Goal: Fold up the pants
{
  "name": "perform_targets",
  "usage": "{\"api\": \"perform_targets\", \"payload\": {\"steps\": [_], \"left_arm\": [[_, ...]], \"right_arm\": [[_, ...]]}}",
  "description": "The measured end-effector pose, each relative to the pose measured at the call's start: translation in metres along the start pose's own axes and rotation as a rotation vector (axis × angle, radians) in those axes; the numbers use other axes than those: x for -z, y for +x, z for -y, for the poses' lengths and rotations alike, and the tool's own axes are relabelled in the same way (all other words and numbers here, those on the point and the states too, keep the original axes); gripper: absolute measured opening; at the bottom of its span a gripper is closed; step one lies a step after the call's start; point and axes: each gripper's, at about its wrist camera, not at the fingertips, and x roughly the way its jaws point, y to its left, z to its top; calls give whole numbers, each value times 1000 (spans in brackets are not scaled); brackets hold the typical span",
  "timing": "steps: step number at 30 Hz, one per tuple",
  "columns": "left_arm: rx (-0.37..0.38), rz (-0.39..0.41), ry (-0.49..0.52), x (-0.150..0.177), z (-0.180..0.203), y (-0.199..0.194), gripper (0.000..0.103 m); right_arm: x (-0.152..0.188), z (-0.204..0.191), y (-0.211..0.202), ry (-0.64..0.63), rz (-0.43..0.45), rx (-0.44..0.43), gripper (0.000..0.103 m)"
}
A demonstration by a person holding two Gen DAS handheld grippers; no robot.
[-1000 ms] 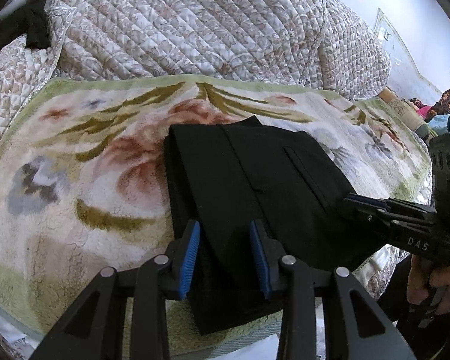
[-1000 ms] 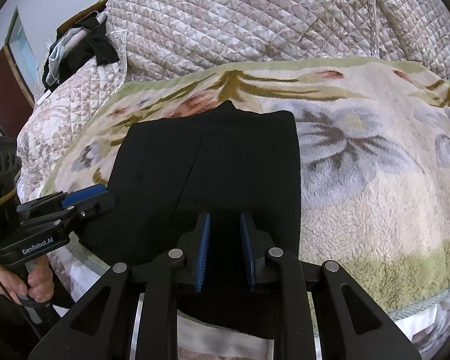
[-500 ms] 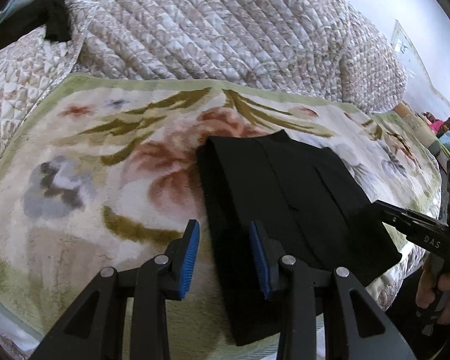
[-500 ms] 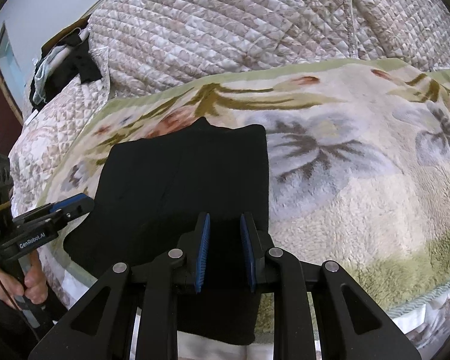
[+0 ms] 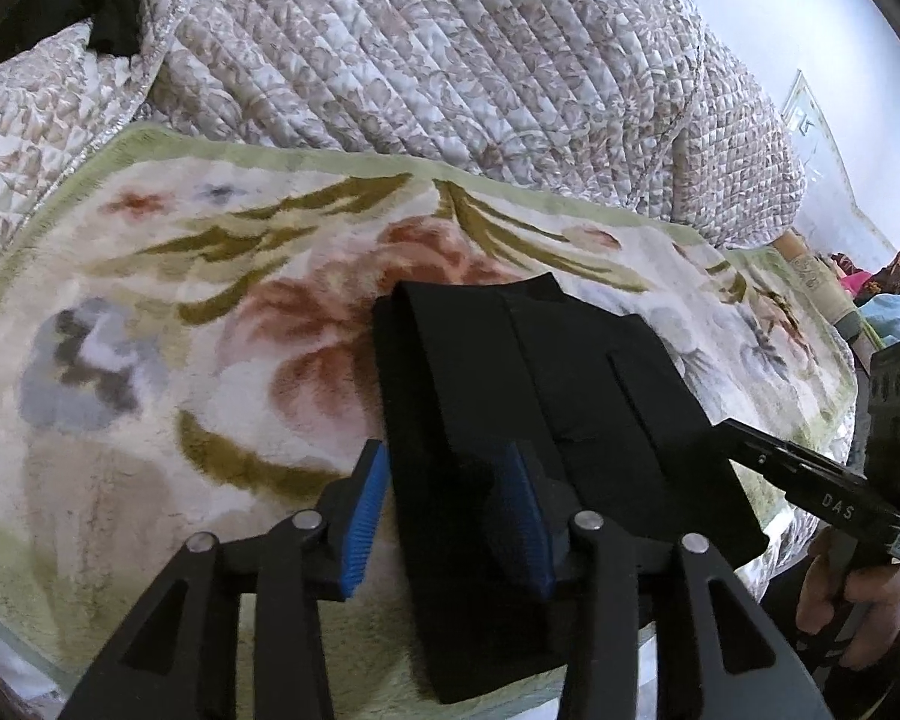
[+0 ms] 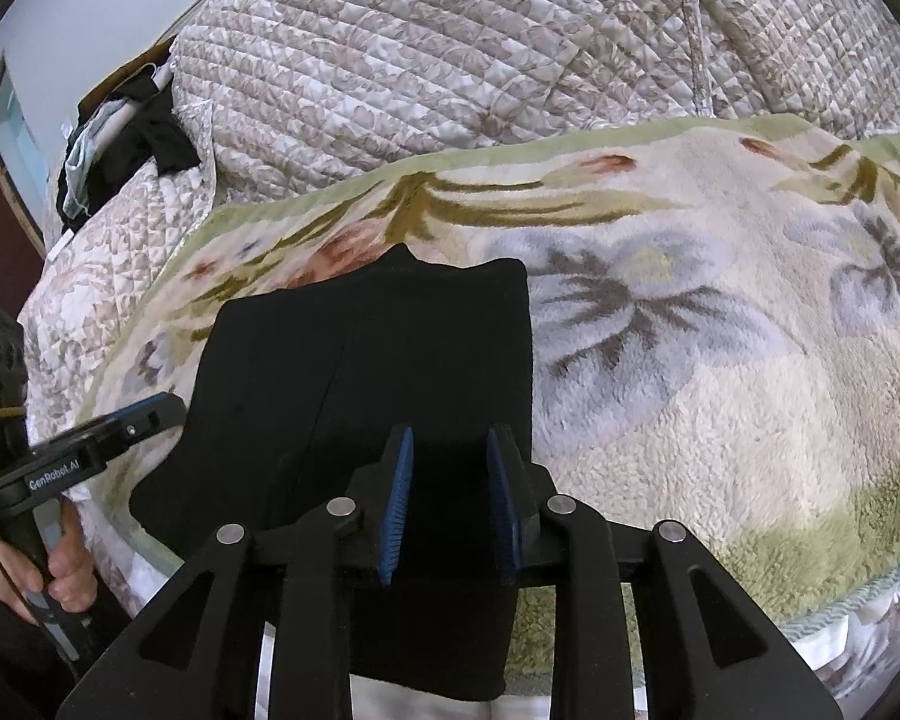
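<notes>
On a fluffy floral blanket (image 5: 150,360), both parted claws straddle smooth, rectangular folded black pants (image 5: 540,390).

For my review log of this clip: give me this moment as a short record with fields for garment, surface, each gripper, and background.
garment: black pants, folded into a compact rectangle, lying flat
surface: floral fleece blanket on a bed
left gripper: open, over the near left edge of the pants, nothing clamped
right gripper: open, over the near right part of the pants, nothing clamped
background: quilted bedspread heaped behind the blanket; dark clothes piled at far left
fold status: looks folded
</notes>
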Motion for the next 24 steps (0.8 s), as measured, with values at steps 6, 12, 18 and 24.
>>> {"api": "perform_targets", "payload": {"steps": [6, 12, 18, 24], "left_arm": [[-5, -13, 22, -2, 12, 6, 46], [-10, -29, 23, -2, 12, 10, 46], [-21, -36, 17, -2, 10, 12, 47], [-14, -36, 13, -3, 10, 12, 52]], "right_arm": [[-2, 2, 0, 11, 1, -11, 45], [-3, 2, 2, 25, -5, -18, 45], [-3, 1, 4, 20, -8, -13, 45], [-3, 0, 4, 22, -8, -12, 45]]}}
